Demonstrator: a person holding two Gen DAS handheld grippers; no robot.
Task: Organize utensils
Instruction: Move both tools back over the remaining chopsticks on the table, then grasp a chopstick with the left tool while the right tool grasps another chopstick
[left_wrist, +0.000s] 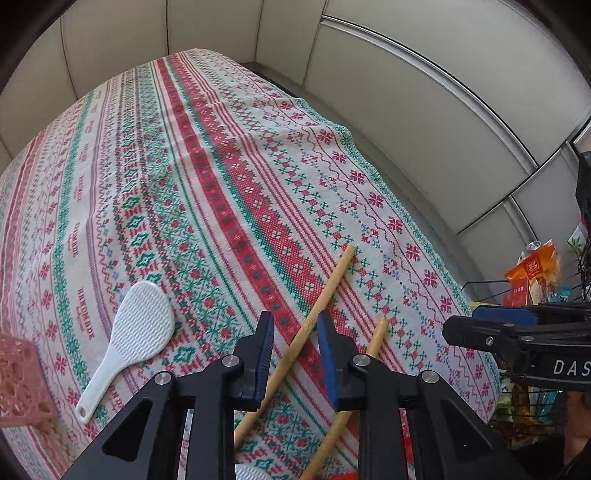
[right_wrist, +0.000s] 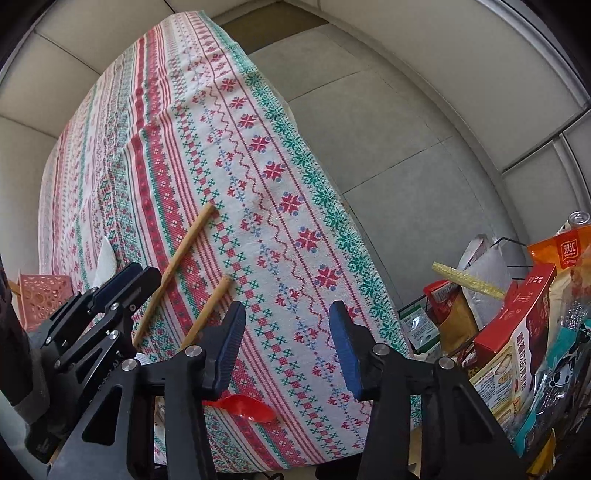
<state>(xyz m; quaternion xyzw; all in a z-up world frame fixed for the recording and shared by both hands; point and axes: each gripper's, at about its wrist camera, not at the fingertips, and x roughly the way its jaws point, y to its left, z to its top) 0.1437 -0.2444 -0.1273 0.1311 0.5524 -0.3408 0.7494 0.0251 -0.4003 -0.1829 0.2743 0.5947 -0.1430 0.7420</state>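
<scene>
Two wooden sticks lie on the patterned tablecloth (left_wrist: 207, 155): a long one (left_wrist: 328, 288) and a shorter one (left_wrist: 378, 334). My left gripper (left_wrist: 295, 328) is open and hovers over the long stick, which runs between its fingers. A white rice paddle (left_wrist: 136, 328) lies to its left. A pink perforated holder (left_wrist: 20, 384) stands at the far left. My right gripper (right_wrist: 288, 332) is open and empty over the cloth, right of both sticks (right_wrist: 184, 251) (right_wrist: 212, 306). A red spoon (right_wrist: 247, 406) lies under it. The left gripper (right_wrist: 110, 295) shows there too.
The table's right edge (right_wrist: 332, 206) drops to a grey floor. A wire basket with snack packs and boxes (right_wrist: 517, 314) stands to the right of the table. The holder also shows in the right wrist view (right_wrist: 44, 295). Pale wall panels surround the table.
</scene>
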